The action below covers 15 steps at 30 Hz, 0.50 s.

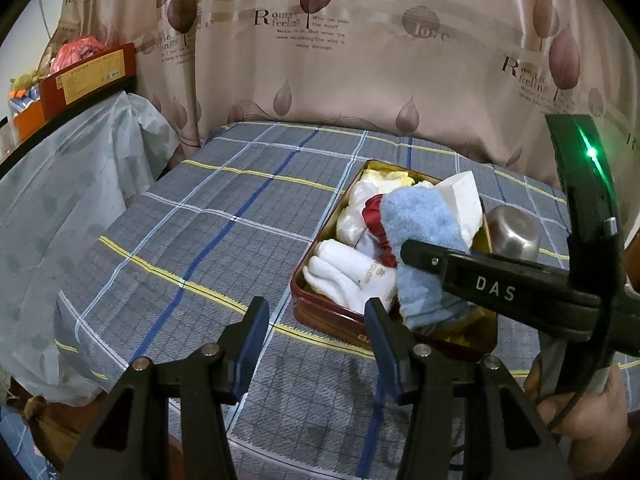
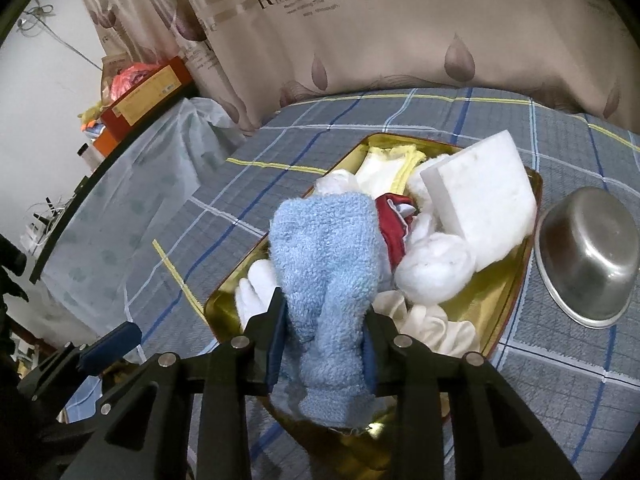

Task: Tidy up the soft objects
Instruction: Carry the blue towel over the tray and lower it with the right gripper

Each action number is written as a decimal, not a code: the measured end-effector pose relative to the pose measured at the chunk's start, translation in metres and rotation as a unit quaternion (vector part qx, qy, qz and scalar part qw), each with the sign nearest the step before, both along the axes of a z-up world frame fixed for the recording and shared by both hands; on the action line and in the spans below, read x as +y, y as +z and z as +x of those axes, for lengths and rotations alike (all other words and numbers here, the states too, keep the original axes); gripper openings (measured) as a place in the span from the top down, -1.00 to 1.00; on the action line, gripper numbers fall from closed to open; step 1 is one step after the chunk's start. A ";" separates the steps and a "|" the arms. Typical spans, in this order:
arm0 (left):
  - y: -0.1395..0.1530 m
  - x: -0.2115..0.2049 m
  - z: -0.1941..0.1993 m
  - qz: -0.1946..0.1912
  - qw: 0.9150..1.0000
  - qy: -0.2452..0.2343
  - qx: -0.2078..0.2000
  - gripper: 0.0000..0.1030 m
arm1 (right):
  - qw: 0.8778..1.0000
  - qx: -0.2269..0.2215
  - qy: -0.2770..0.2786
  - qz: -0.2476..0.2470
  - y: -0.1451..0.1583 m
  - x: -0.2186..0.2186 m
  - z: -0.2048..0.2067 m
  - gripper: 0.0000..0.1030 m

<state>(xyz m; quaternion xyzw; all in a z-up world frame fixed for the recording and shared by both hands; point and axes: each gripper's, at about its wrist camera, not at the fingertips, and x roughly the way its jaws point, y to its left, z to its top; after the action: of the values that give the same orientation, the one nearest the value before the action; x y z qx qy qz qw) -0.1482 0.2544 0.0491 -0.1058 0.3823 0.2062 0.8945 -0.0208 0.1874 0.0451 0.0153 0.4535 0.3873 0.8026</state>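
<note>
1. The fluffy light-blue terry towel (image 2: 326, 276) hangs over the near end of the red rectangular tin with the gold inside (image 1: 328, 314). The tin sits on the plaid-covered bed (image 1: 192, 232), toward its far right corner, just beside an upturned steel bowl (image 2: 588, 256).
2. The right gripper (image 2: 325, 344) pinches the towel: its fingers (image 2: 276, 340) press on either side of a bunched fold, and the cloth bulges above and below them. The squeeze looks light.
3. The left gripper (image 1: 316, 336) hovers over the bed just in front of the tin, its fingers spread with nothing between them.
4. The towel should be light, limp and thick. It will sag and unroll from any single hold, so the free end below the fingers will likely drag on the tin's rim.
5. The pile gives good friction, so slipping is unlikely. The best hold is on a thick gathered fold near the middle, not on a thin edge.
6. The tin already holds other soft things: rolled white socks (image 1: 348, 276), a dark-red satin scrunchie (image 1: 376, 220), a white foam sponge block (image 2: 484, 212), a yellow-edged white cloth (image 2: 390, 164) and white fluffy wads (image 2: 434, 272).
7. All of these compress easily. The towel can be pushed down on them, though the sponge, standing tilted against the rim, could tip out.
</note>
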 end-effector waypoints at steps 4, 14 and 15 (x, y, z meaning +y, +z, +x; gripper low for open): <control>-0.002 0.000 0.001 0.000 1.000 -0.001 0.003 0.01 | 1.000 -0.001 -0.004 0.004 -0.001 -0.001 0.001 0.34; -0.003 -0.002 0.000 0.015 1.000 0.000 0.004 0.01 | 1.000 -0.026 -0.009 0.009 0.008 -0.007 -0.005 0.09; -0.003 -0.001 0.000 0.016 1.000 0.000 0.004 0.01 | 1.000 -0.027 -0.010 0.011 0.009 -0.009 -0.005 0.07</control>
<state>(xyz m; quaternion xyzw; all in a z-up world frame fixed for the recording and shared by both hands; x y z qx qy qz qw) -0.1480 0.2530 0.0463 -0.0911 0.3826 0.2125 0.8945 -0.0262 0.1788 0.0545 0.0178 0.4271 0.3842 0.8183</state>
